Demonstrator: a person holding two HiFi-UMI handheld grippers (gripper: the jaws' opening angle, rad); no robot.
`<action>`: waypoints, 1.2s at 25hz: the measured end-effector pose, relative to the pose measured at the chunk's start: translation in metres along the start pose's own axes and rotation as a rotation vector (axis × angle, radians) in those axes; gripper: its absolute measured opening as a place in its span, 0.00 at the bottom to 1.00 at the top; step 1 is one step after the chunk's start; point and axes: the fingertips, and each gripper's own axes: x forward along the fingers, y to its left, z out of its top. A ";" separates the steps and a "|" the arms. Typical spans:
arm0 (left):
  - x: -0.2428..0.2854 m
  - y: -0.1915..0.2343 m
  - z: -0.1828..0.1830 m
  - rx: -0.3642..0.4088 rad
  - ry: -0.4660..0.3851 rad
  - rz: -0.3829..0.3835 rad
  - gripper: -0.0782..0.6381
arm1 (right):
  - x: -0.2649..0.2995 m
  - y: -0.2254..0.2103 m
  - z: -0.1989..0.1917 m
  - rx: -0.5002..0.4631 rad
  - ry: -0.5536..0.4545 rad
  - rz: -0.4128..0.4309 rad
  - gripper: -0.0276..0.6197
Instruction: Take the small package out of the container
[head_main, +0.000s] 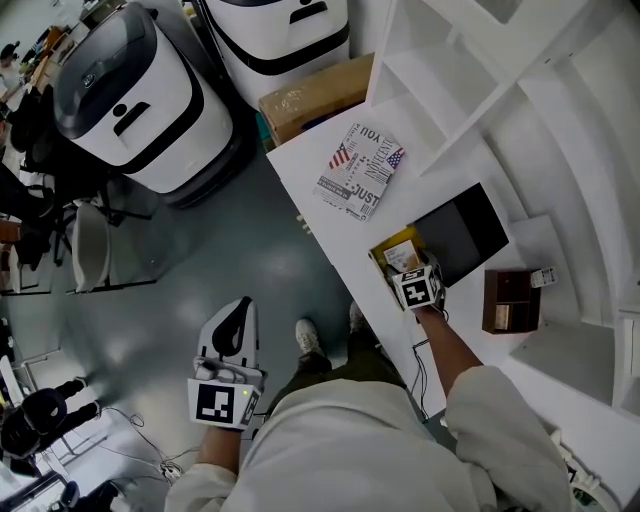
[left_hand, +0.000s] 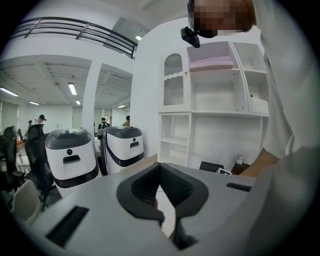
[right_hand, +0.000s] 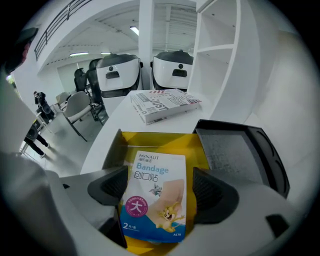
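Note:
The small package (right_hand: 155, 195), a white and blue bandage packet with a cartoon print, lies flat in the open yellow container (right_hand: 150, 141). My right gripper (right_hand: 157, 186) is open and straddles it, one dark pad (right_hand: 111, 187) at each side edge. In the head view this right gripper (head_main: 412, 275) sits over the yellow container (head_main: 383, 248) at the white table's near edge. My left gripper (head_main: 237, 315) hangs low over the grey floor, away from the table. Its jaws are shut with nothing in them, and they meet at the tips (left_hand: 160, 167).
A flag-print box (head_main: 358, 170) lies further along the table (head_main: 300, 165). A black tray (head_main: 462, 232) lies just beyond the container, and a small brown wooden box (head_main: 510, 300) stands beside it. A cardboard box (head_main: 315, 95) and white machines (head_main: 140, 95) stand on the floor; white shelves rise at right.

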 end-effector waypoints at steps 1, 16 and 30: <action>0.000 0.001 -0.001 -0.002 0.003 0.001 0.12 | 0.002 -0.001 -0.001 0.010 0.009 -0.004 0.69; -0.005 0.011 -0.014 -0.029 0.022 0.021 0.12 | 0.020 0.003 -0.006 0.056 0.074 0.034 0.69; -0.007 0.005 -0.008 -0.028 0.000 0.001 0.12 | -0.017 0.009 0.018 -0.046 -0.076 0.028 0.69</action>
